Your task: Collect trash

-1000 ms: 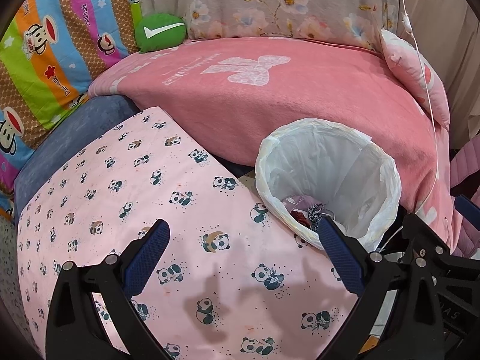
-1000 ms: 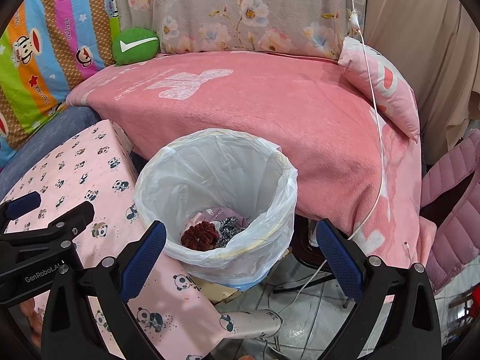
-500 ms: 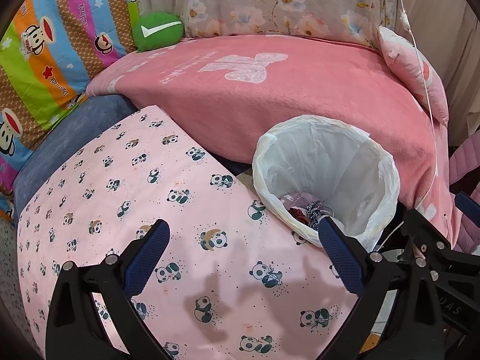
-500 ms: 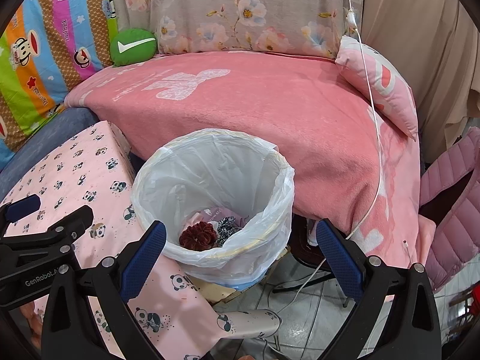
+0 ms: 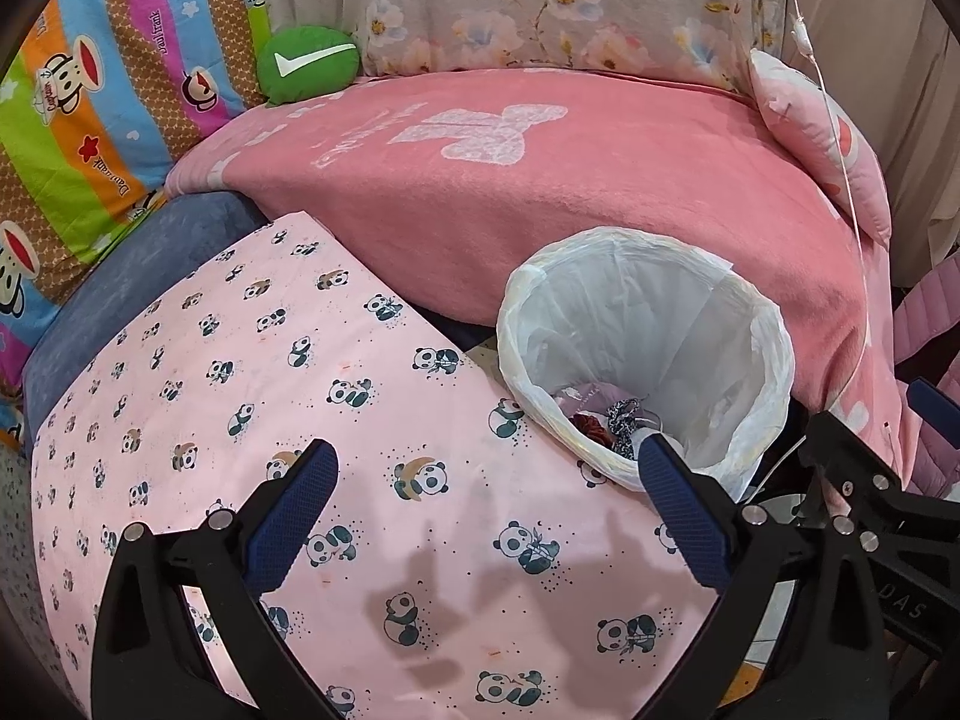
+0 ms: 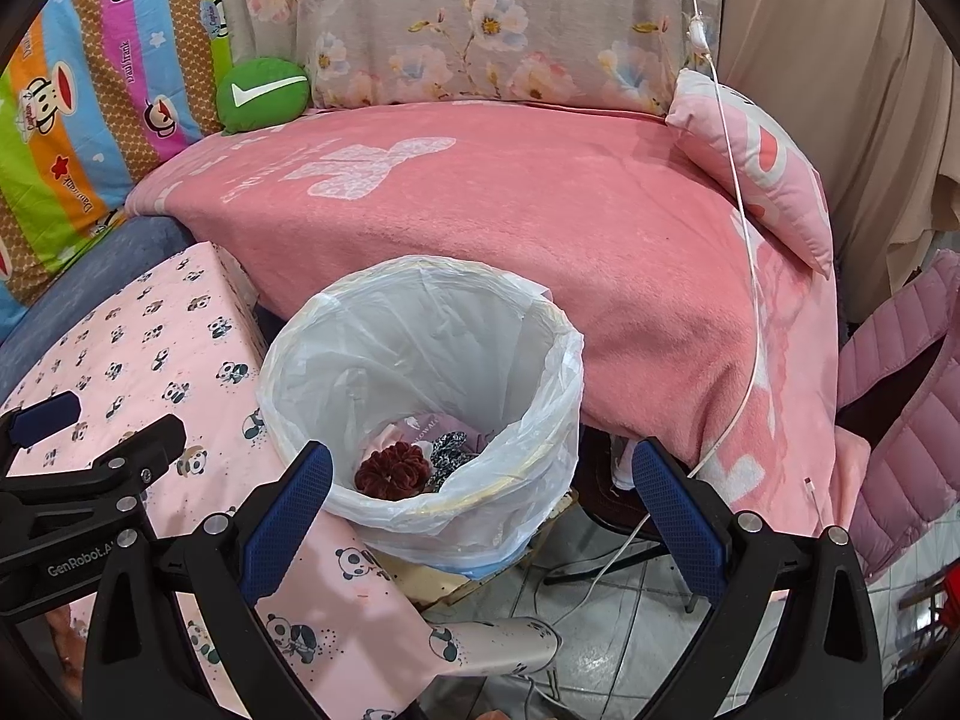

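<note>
One round bin lined with a white plastic bag point(image 6: 420, 324); inside it, one dark red ruffled scrunchie point(image 6: 393, 471) and one black-and-white patterned scrunchie point(image 6: 447, 450). One green round cushion with a white tick point(image 6: 262, 94). One pink panda-print cloth point(image 5: 240, 396).

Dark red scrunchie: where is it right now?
In the right wrist view, the dark red scrunchie lies at the bottom of the lined trash bin, left of a black-and-white patterned scrap.

1. Left gripper point(image 5: 483, 480): black angular frame, silver screws, blue textured finger pads point(image 5: 294, 510).
2. Right gripper point(image 6: 480, 483): same build.
3. White "GenRobot.AI" lettering on the left gripper's side, seen from the right wrist.
</note>
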